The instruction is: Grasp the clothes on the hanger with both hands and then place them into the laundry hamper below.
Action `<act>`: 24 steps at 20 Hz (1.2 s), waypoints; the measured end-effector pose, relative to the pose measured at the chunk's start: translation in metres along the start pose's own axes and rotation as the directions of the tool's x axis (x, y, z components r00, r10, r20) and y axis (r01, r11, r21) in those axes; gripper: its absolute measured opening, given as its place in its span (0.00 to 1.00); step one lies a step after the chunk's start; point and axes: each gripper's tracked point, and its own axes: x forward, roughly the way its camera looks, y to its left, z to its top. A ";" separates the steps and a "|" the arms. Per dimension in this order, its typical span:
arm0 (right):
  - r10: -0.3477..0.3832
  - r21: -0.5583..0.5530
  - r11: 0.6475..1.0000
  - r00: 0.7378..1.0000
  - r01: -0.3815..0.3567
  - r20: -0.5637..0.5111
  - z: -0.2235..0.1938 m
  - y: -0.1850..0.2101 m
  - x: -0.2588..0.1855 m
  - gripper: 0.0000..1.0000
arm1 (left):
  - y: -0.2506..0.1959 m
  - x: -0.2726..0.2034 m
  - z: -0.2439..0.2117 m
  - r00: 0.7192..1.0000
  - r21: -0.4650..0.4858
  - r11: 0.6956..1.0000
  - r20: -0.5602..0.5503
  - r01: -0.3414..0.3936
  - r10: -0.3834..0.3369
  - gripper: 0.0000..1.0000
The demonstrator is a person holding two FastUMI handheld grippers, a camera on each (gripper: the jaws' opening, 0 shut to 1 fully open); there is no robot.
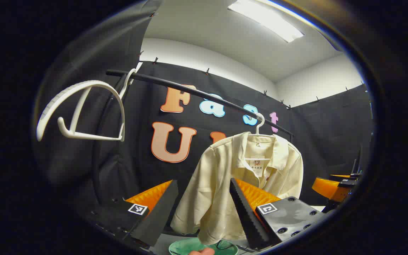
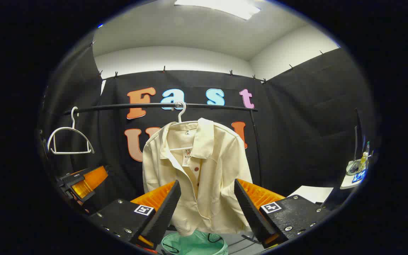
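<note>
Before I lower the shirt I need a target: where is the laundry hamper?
The green laundry hamper sits low centre in the right gripper view, directly below the cream shirt, between the open fingers.

Both views face the hung shirt [image 1: 239, 184] [image 2: 197, 177] (left gripper view more obliquely).

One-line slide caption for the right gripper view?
Open right gripper faces a cream shirt on a white hanger, green hamper below.

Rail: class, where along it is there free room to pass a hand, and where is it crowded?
Free: the rail stretch between the empty hanger and the cream shirt. Crowded: below the shirt, where its hem hangs just over the green hamper, with both grippers open before it.
</note>
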 end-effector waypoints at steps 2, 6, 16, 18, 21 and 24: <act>-0.001 -0.005 1.000 1.000 0.001 0.001 -0.003 -0.003 0.003 0.94 | -0.004 0.001 0.000 1.000 -0.001 1.000 -0.003 0.003 -0.003 0.96; -0.009 0.005 1.000 1.000 0.009 0.004 -0.005 -0.011 0.009 0.94 | -0.013 0.011 -0.006 1.000 0.002 1.000 -0.011 0.008 -0.008 0.96; -0.010 0.000 1.000 1.000 0.010 0.006 -0.007 -0.012 0.009 0.94 | -0.015 0.014 -0.009 1.000 -0.002 1.000 -0.019 0.018 -0.018 0.96; -0.013 -0.002 1.000 1.000 0.013 0.007 -0.007 -0.012 0.009 0.94 | -0.014 0.012 -0.008 1.000 -0.003 1.000 -0.020 0.017 -0.018 0.96; -0.023 -0.012 1.000 1.000 0.023 0.014 -0.004 -0.015 0.008 0.94 | -0.013 0.007 -0.007 1.000 -0.004 1.000 -0.018 0.016 -0.016 0.96; -0.026 -0.009 1.000 0.999 0.026 0.018 -0.003 -0.014 0.001 0.94 | -0.011 0.003 -0.005 1.000 0.001 1.000 -0.019 0.012 -0.012 0.96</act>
